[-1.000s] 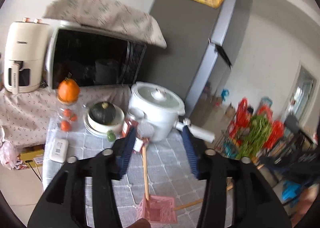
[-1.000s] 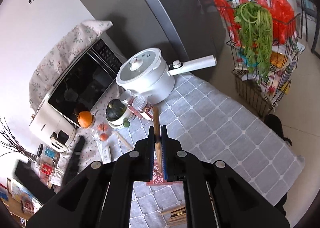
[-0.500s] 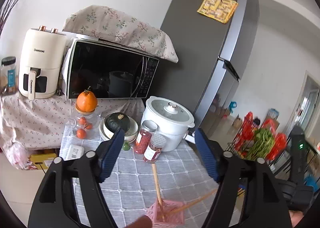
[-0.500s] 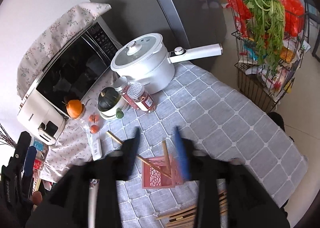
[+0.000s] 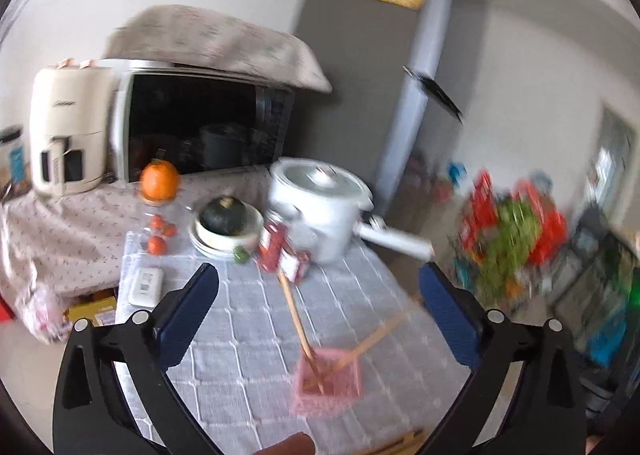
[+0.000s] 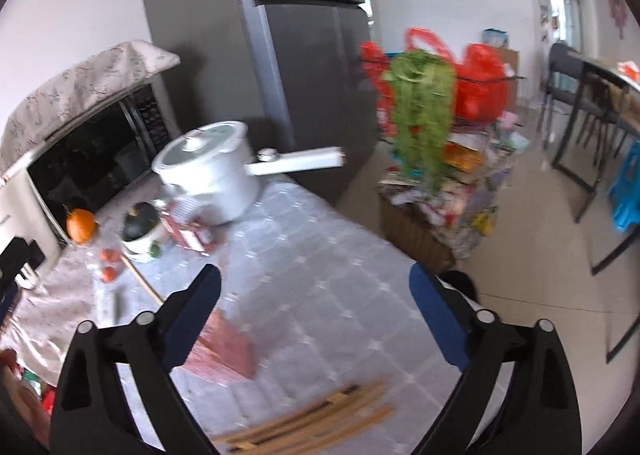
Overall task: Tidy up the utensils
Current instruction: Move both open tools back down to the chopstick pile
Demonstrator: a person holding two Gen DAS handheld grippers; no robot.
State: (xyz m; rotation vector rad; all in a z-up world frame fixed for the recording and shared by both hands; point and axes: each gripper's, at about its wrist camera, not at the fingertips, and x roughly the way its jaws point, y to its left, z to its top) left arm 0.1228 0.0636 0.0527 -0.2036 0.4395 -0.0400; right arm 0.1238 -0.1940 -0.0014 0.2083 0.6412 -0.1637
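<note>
My right tool (image 6: 314, 313) is opening wide over the loose chopsticks (image 6: 308, 425) at the near edge of the surface (image 6: 320, 255), nothing between its jaws. My left tool (image 5: 318, 309) is opening too, empty, above the pink basket (image 5: 328, 385) holding two chopsticks (image 5: 296, 315). I judge a hasty dive could scatter the pile or tip the light basket. A second ago my right tool pinched one chopstick; now it leans in the basket

Both wrist views look forward and downward between their own spread jaws over the counter (image 5: 248, 339), close above it. Both share the white pot (image 5: 320, 203) and pink basket (image 6: 226, 347) ahead.
</note>
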